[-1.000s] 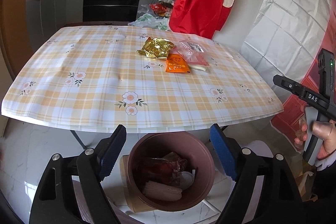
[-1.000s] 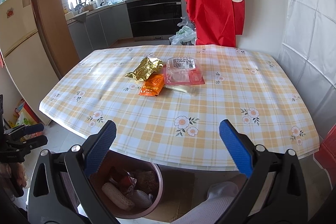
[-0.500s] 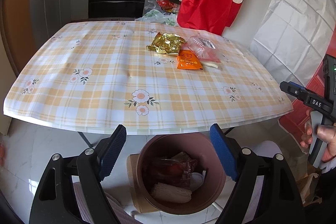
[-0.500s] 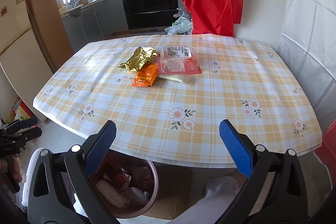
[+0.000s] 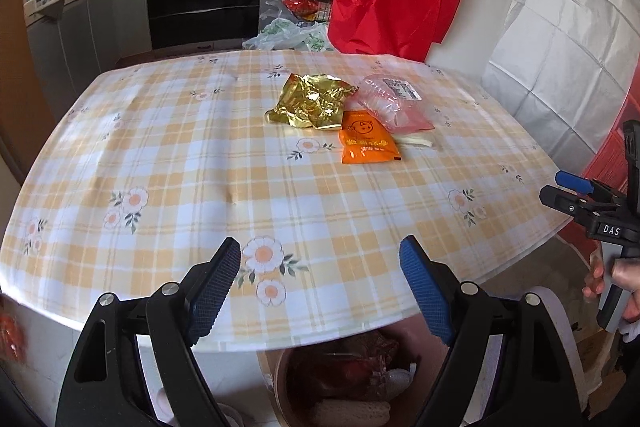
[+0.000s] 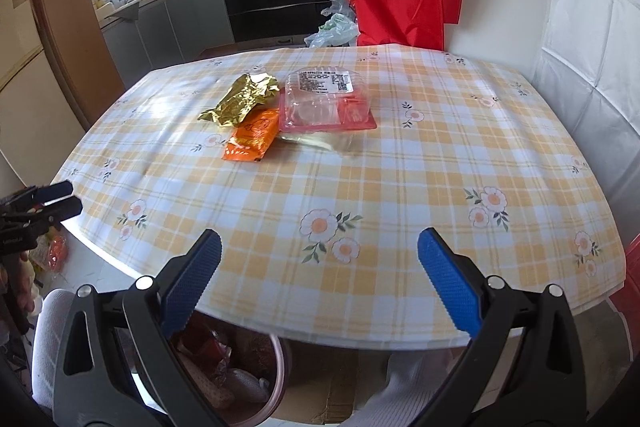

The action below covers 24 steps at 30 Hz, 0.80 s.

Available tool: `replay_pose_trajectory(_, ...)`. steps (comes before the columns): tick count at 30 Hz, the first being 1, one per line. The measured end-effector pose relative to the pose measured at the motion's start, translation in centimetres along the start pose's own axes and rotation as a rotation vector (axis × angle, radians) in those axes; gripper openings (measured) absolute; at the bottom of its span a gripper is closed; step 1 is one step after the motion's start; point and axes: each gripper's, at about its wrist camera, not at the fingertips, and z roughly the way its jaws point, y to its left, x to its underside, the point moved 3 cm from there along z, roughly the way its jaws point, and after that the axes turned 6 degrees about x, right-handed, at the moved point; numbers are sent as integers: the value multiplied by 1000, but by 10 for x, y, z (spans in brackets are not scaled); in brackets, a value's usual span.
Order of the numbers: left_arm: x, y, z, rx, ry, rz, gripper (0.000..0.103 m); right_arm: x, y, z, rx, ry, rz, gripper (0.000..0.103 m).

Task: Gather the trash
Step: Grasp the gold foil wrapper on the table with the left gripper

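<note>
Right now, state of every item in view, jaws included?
left gripper: jaws open, empty
right gripper: jaws open, empty
gold wrapper: crumpled, on table
orange sachet: flat, on table
clear plastic tray: empty, on table beside sachet
bin: under table edge, already holding trash

On the surface (image 5: 168,163), the crumpled wrapper (image 5: 310,101) lies left of the plastic tray (image 5: 390,103), the sachet (image 5: 368,143) before both, and the bin (image 5: 340,383) stands below the near edge.
</note>
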Motion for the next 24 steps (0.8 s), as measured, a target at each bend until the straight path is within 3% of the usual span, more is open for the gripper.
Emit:
replay_pose_trajectory(6, -60, 4, 72, 55, 38, -2, 79, -29, -14, 34, 16, -1, -1, 97)
replay_pose_trajectory(10, -99, 0, 130, 56, 81, 52, 65, -49, -25, 56, 24, -6, -13, 97)
replay_pose_trajectory(12, -113, -1, 154, 48, 94, 70, 64, -57, -30, 66, 25, -6, -15, 97)
replay_pose_trajectory(16, -130, -2, 194, 17, 125, 118, 63, -69, -34, 81, 20, -3, -19, 97)
replay_pose_trajectory(24, -142, 6, 237, -55, 142, 150, 59, -81, -29, 102, 3, -1, -40, 97)
